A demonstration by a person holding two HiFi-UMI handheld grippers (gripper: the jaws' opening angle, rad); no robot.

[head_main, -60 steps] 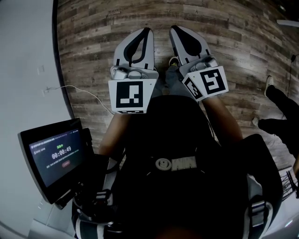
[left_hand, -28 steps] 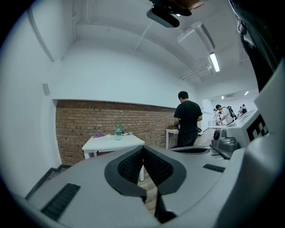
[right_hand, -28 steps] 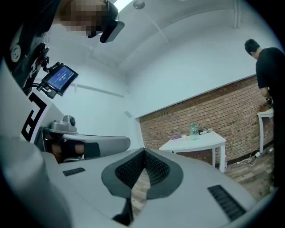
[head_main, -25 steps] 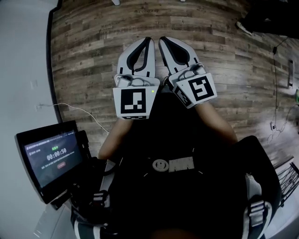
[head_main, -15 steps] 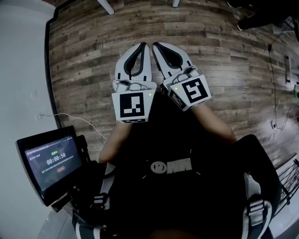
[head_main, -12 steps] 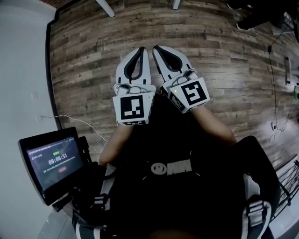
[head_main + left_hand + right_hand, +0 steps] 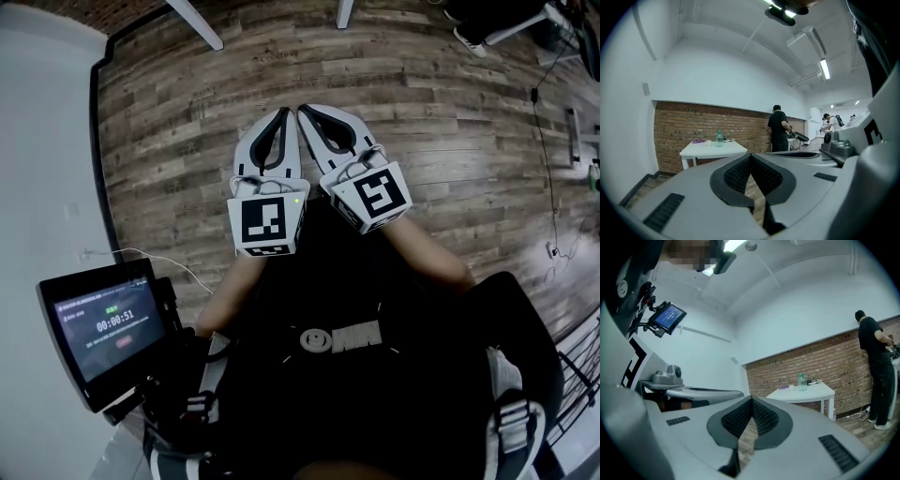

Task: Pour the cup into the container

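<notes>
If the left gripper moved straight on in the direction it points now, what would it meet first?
Nothing near: the shut left gripper aims at open space between the white table and the standing person. The brick wall seems first in line, though depth is unclear.

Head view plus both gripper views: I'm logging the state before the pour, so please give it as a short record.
left tongs: shut, empty, over the wood floor
right tongs: shut, empty, tip next to the left tip
table: white, far off by the brick wall
on table: clear bottle, small white cup
pour: not begun
</notes>
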